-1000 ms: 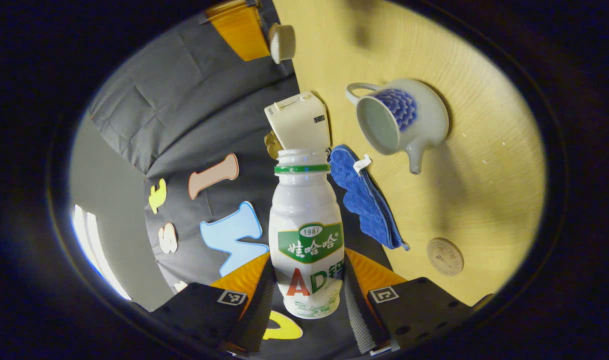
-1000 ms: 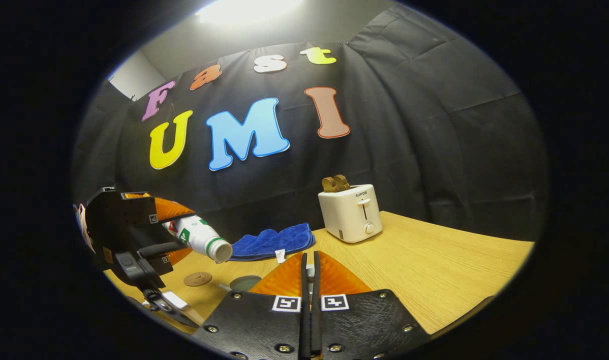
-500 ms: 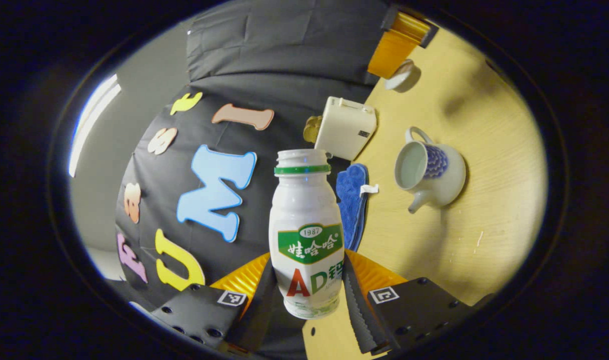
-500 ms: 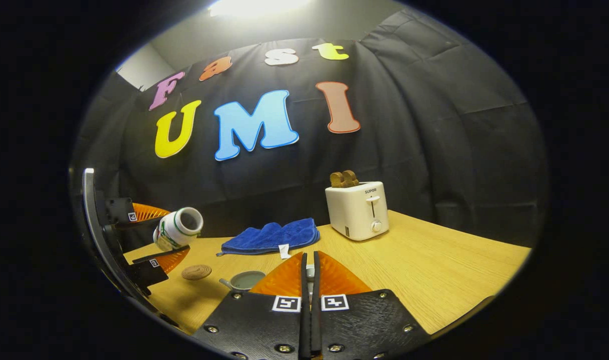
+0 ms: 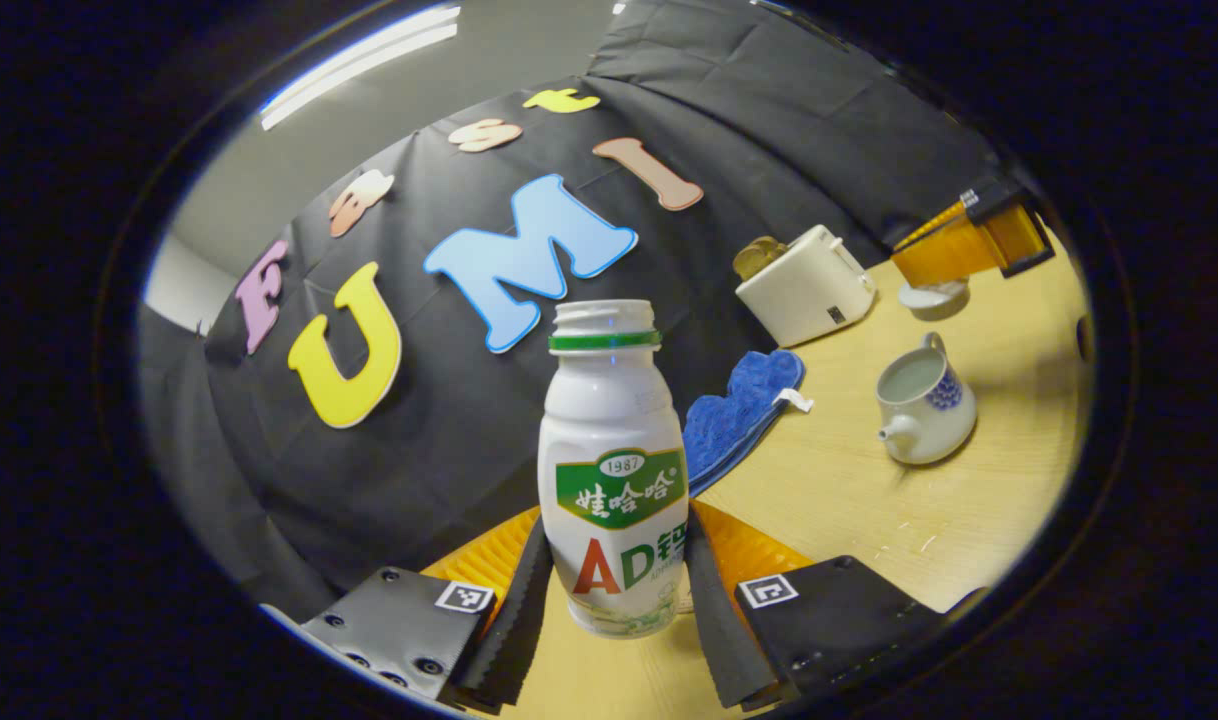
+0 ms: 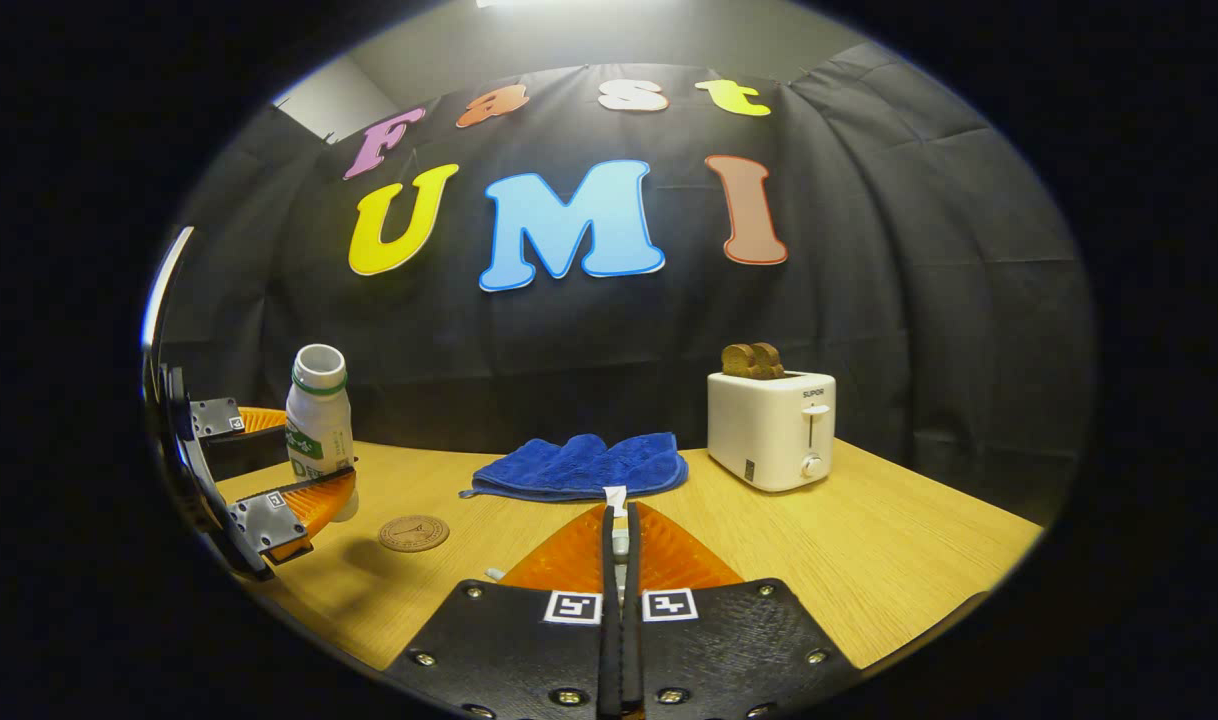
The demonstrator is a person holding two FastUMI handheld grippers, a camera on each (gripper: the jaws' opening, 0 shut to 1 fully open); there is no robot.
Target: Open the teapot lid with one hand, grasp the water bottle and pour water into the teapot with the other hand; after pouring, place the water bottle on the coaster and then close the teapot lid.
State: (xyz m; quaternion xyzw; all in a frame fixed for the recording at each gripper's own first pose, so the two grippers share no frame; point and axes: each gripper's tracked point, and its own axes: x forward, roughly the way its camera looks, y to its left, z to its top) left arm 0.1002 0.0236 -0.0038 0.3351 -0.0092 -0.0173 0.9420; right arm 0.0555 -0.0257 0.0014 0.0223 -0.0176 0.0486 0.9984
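Counts: 1 water bottle (image 5: pixel 613 470), 1 teapot (image 5: pixel 924 405), 1 teapot lid (image 5: pixel 931 294), 1 coaster (image 6: pixel 413 532), 1 blue cloth (image 6: pixel 579 466), 1 toaster (image 6: pixel 772 428) with 2 bread slices (image 6: pixel 752 359), 2 grippers, all on or over 1 wooden table (image 6: pixel 869 540).
Left gripper (image 5: pixel 614 600): clenched on the water bottle, 1 finger pressing each side of its lower body; bottle upright, uncapped, mouth pointing up.
Bottle vs toaster: in the right gripper view, far left of the toaster, past the blue cloth, held just above the table near its left edge.
Coaster: just right of the bottle's base and a bit nearer the camera, not touching it; left of the toaster.
Right gripper (image 6: pixel 619 560): fingers pressed together; a pale bit shows between the tips, cannot tell from its own view what it is.
Teapot lid: in the left gripper view, right of the toaster, under the other gripper's tips, just over or on the table; contact unclear.
Teapot: open, lidless, in front of the toaster, spout toward the blue cloth.
Blue cloth: left of the toaster, near it.
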